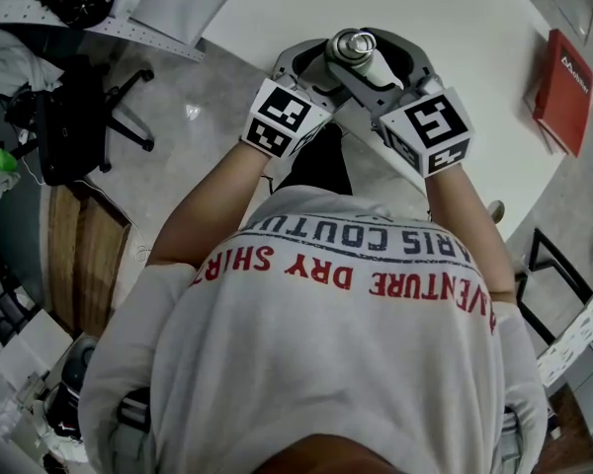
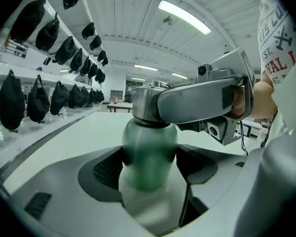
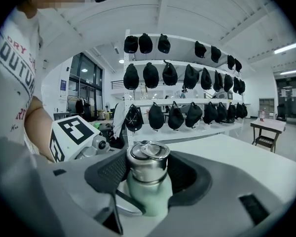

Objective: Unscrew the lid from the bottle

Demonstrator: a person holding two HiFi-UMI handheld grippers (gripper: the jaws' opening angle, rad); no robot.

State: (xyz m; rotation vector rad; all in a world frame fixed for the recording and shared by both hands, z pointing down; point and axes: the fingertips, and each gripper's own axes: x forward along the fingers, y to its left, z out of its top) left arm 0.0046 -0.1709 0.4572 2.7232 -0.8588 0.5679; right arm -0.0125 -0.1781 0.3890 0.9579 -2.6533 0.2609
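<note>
With the left gripper [image 2: 149,164] clamped on the bottle [image 2: 150,142] by the desk's [image 1: 455,28] near edge (steady enough), the right gripper [image 3: 147,174], gripping the lid [image 3: 148,162], should twist squarely.

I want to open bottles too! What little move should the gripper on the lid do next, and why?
Probably roll the right gripper to start turning the lid. Its pads seem pressed on the lid's sides, and the left gripper clamps the green bottle below, so it should hold steady.
</note>
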